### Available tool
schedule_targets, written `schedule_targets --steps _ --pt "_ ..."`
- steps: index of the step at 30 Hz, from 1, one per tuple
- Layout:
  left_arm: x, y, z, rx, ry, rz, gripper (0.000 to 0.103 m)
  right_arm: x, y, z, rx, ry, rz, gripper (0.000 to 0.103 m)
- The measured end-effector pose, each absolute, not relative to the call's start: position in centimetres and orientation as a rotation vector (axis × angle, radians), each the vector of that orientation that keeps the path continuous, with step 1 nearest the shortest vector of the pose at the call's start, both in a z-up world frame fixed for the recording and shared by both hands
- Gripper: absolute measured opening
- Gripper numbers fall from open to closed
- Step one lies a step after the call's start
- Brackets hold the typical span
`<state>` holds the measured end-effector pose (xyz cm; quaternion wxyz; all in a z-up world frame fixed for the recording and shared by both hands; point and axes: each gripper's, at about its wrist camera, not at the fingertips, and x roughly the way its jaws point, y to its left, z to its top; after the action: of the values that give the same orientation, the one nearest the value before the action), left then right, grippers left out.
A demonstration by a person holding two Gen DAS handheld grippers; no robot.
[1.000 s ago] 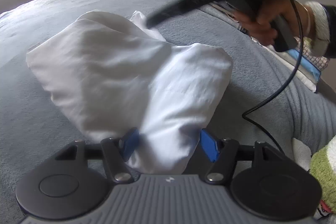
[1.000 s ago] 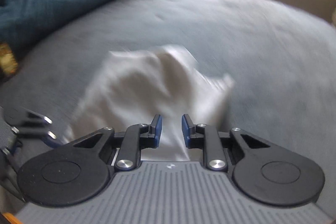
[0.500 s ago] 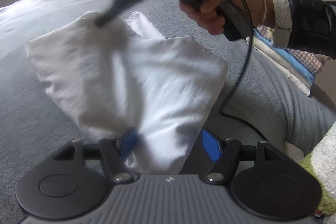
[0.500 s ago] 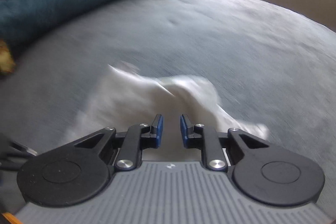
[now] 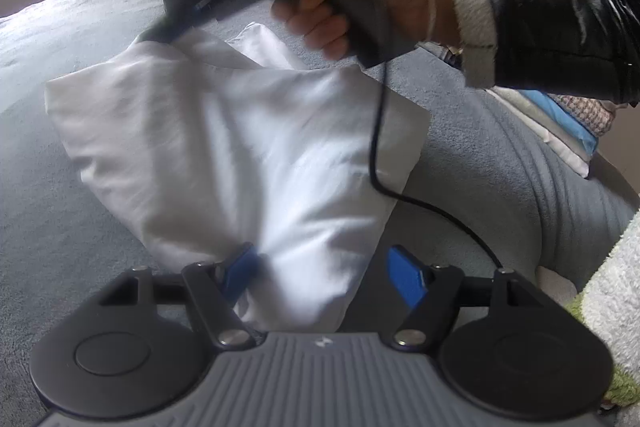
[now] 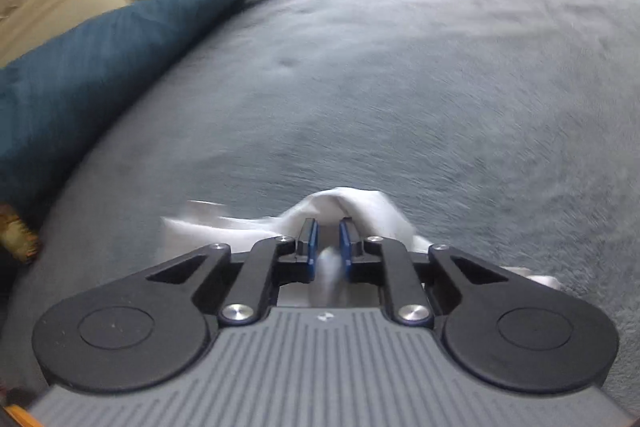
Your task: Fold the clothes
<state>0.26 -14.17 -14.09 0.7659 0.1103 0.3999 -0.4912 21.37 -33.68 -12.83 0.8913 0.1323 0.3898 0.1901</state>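
Fabric capture comes first: the right gripper (image 6: 328, 241), jaws just narrowing, should pinch a firm bite of the crumpled white cotton garment (image 5: 240, 147) lying mid-way across the grey plush bed (image 5: 60, 227). Left gripper (image 5: 324, 267), jaws just widening, stands open around the garment's near end; keep it clear during the fold.

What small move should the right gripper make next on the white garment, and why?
Probably finish closing. The right gripper has its fingers astride a raised fold of the crumpled white cloth garment on the grey plush bed cover; its jaws have just been closing, with a narrow gap left. The left gripper stands wide around the near end.
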Motion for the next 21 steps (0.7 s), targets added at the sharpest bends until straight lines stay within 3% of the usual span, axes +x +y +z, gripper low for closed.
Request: schedule_targets --steps 3,8,21 --pt "0.1 -14.2 -14.0 0.247 0.868 -1.069 0.074 20.4 -32.0 -11.8 0.205 0.799 0.505 0.012" --pt "0.5 -14.4 -13.9 0.258 0.871 -1.062 0.074 21.4 -29.0 -15.3 0.035 0.885 0.439 0.008" --pt "0.0 -14.5 -13.3 0.275 0.876 -1.033 0.075 12.6 -37.5 -6.8 0.180 0.833 0.491 0.011"
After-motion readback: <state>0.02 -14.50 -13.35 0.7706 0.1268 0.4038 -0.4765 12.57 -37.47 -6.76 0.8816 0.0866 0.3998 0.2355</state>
